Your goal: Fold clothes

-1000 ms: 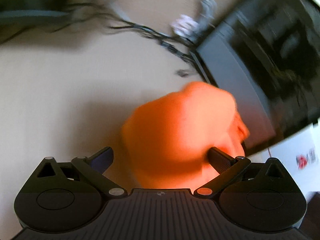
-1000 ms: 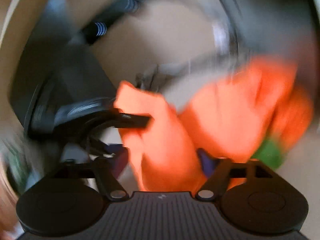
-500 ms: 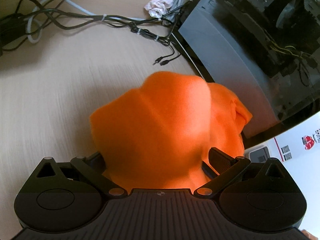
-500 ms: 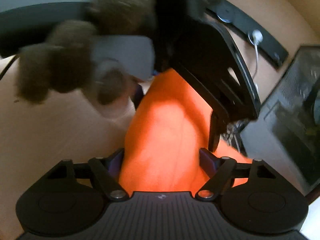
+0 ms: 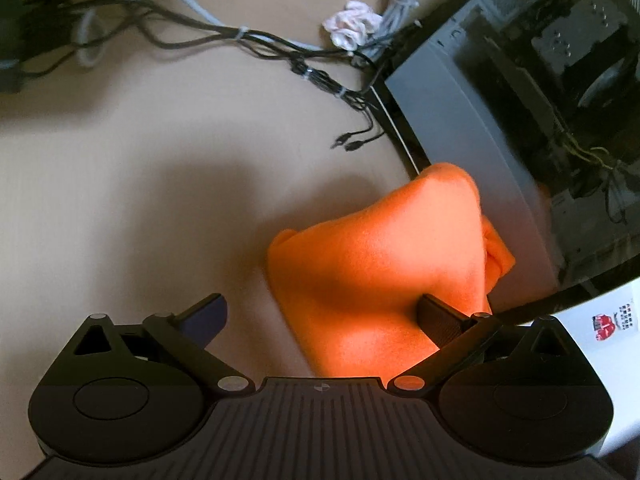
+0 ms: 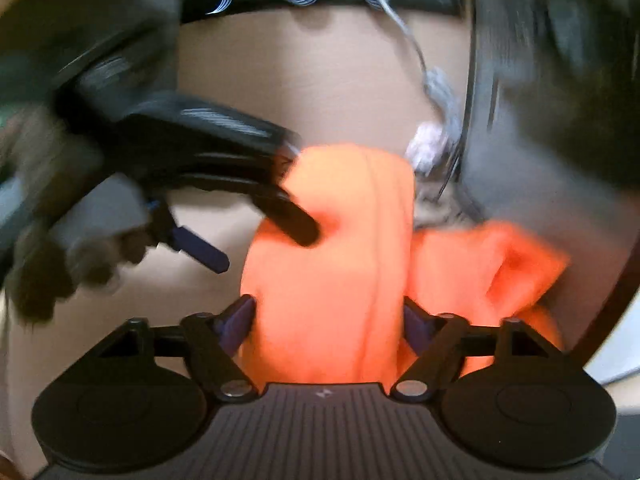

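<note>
beige desk [image 5: 120, 200] all around, cables [image 5: 240, 40] trailing behind the orange garment [image 5: 384, 264] and a glass-sided computer case [image 5: 520, 100] hard by its right edge. left wrist view: left gripper [image 5: 320, 316] spread wide, the garment bunched between its fingers, crowding the right one — nothing pinched. right wrist view, blurry: right gripper [image 6: 328, 320] also parted, a tall fold of the garment [image 6: 332, 248] standing between the fingers, long axis running straight ahead. left gripper [image 6: 260, 240] reaches in from the garment's left — both close, right looks better lined up to clamp.

L fingers [image 5: 208, 316] now off cloth [image 5: 380, 272]
</note>
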`<state>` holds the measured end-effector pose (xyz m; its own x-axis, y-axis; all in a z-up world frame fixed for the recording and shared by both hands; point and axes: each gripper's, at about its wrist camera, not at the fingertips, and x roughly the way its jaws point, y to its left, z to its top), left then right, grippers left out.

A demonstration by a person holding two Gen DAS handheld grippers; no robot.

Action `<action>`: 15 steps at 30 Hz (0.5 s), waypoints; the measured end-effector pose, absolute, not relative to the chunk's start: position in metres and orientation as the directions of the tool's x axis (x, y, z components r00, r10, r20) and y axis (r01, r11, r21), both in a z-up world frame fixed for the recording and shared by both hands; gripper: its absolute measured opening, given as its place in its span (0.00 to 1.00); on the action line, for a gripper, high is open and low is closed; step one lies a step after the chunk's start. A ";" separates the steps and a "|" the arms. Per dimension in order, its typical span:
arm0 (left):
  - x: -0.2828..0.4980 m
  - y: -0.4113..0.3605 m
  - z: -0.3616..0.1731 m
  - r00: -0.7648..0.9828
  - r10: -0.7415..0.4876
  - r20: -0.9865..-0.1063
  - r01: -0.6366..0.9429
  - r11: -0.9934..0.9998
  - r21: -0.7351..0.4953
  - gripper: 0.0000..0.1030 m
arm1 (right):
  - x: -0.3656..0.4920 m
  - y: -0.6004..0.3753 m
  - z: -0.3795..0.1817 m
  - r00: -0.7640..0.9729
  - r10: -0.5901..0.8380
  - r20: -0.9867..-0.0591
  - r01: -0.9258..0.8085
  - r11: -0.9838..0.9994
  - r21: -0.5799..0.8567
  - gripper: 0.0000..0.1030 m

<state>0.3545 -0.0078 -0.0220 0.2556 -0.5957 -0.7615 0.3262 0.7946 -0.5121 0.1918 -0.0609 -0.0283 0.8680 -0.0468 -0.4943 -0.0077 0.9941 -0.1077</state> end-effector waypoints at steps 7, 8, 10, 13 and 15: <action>0.359 -0.017 -0.025 0.217 -0.631 -0.745 0.313 0.768 -0.559 1.00 | 0.208 -0.024 -0.078 0.826 -0.289 -0.483 0.001 0.858 -0.513 0.76; 0.357 -0.011 -0.021 0.225 -0.640 -0.735 0.318 0.761 -0.566 1.00 | 0.211 -0.028 -0.079 0.820 -0.276 -0.501 -0.009 0.869 -0.495 0.70; 0.354 0.009 -0.007 0.254 -0.669 -0.698 0.326 0.739 -0.590 1.00 | 0.213 -0.042 -0.066 0.815 -0.152 -0.560 -0.037 0.949 -0.313 0.51; 0.349 0.047 0.013 0.322 -0.702 -0.636 0.320 0.713 -0.624 1.00 | 0.213 -0.062 -0.037 0.803 0.095 -0.588 -0.074 0.995 0.060 0.47; 0.346 0.059 0.023 0.356 -0.707 -0.611 0.315 0.706 -0.634 1.00 | 0.213 -0.085 -0.026 0.797 0.271 -0.540 -0.089 0.937 0.339 0.47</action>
<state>0.3464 0.0594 0.0226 0.3561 -0.7074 -0.6106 0.3154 0.7061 -0.6340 0.2134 -0.0847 -0.0258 0.7971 0.2709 -0.5397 -0.0887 0.9366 0.3391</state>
